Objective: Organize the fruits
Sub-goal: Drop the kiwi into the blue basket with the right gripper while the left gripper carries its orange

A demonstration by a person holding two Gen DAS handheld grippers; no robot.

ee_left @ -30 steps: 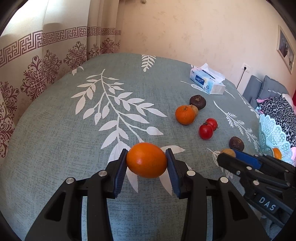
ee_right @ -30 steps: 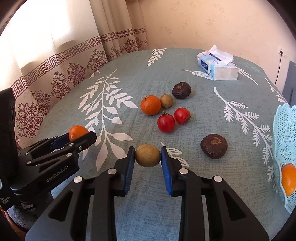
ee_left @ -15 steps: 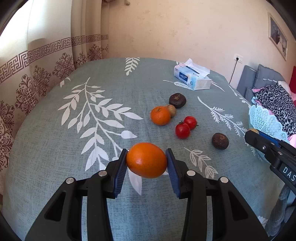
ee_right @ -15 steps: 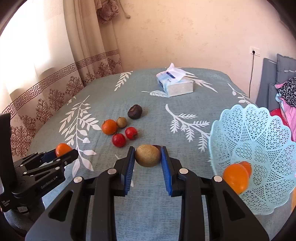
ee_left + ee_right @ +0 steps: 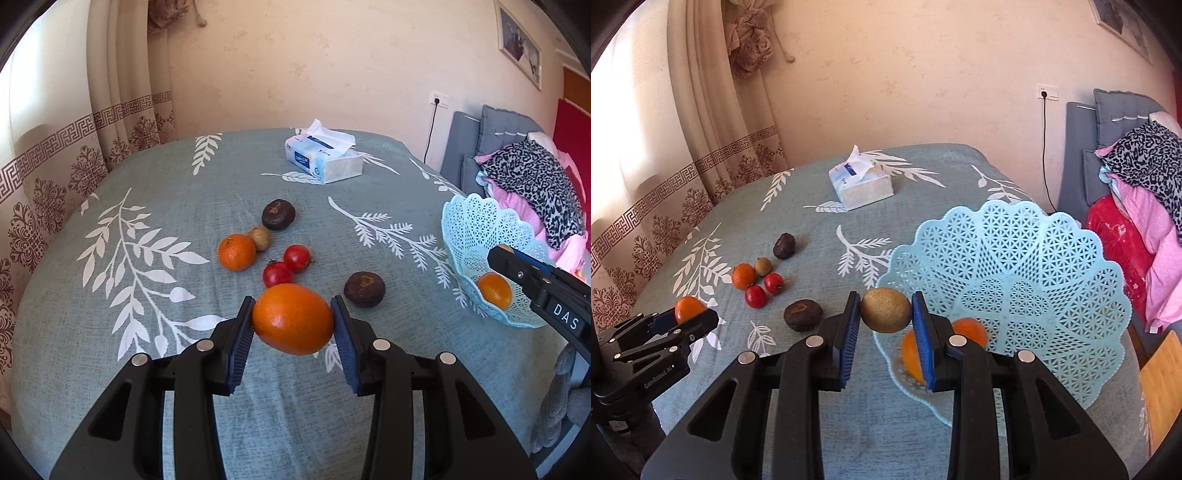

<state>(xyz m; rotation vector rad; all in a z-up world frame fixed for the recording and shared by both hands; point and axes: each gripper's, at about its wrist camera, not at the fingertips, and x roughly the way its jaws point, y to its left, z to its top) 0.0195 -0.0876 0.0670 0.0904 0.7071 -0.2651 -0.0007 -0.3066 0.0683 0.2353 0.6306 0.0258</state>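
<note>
Right wrist | right hand-held gripper point(image 5: 885, 311) clamps kiwi point(image 5: 885, 310) | beside basket point(image 5: 1027, 254) rim

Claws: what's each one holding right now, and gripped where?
Left claw holds an orange, pads pressing its two opposite sides. Right claw holds a kiwi the same way, clamped across its middle.

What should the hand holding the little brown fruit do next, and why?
Probably carry it a bit further over the blue basket and let go. The right gripper is shut on the brown fruit just at the basket's near rim, and oranges already lie inside.
</note>
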